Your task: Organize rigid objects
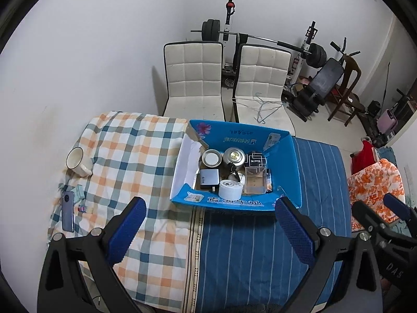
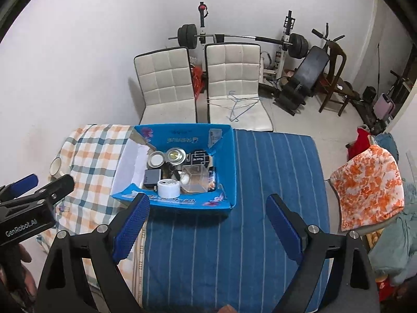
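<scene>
both grippers hover over cloth-covered table, left gripper and right gripper with fingers spread, empty. blue box at far edge holds tape roll, tins, clear case. mug, phone remain near left edge; likely next: left reaches for phone.

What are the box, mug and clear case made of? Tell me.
Box: printed cardboard, seemingly; a torn flap shows brown. Mug: glazed ceramic, likely; glossy cream with a dark rim. Clear case: hard plastic, probably; transparent with sharp edges.
</scene>
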Motion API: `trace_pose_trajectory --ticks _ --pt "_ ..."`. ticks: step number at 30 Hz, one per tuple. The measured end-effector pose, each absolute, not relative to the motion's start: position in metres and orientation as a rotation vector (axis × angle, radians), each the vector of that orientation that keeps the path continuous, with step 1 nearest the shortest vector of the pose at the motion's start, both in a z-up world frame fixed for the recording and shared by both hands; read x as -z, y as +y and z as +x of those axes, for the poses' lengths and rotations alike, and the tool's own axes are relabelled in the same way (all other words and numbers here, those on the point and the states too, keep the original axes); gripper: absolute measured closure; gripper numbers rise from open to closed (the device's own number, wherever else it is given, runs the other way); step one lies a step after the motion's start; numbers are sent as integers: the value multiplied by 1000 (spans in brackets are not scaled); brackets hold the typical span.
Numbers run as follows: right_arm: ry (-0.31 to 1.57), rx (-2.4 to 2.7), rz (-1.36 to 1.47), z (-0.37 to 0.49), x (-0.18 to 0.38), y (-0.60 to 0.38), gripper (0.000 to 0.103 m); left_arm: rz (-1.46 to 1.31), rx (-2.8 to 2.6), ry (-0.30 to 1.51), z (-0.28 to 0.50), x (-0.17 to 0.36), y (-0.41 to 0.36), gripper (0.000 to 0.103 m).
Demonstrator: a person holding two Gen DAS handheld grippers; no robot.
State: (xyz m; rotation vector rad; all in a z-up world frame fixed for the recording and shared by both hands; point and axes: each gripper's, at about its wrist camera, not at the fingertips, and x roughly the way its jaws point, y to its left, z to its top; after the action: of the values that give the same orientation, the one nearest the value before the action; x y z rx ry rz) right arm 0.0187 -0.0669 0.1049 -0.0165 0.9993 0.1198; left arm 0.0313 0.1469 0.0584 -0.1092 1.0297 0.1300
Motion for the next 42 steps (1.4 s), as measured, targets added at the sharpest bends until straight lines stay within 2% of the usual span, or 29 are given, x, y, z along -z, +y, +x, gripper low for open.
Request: trace_pose_trajectory --ticks 42 --pt "1027 -79 -42 17 -90 -69 10 -89 -135 1079 22 -40 143 1"
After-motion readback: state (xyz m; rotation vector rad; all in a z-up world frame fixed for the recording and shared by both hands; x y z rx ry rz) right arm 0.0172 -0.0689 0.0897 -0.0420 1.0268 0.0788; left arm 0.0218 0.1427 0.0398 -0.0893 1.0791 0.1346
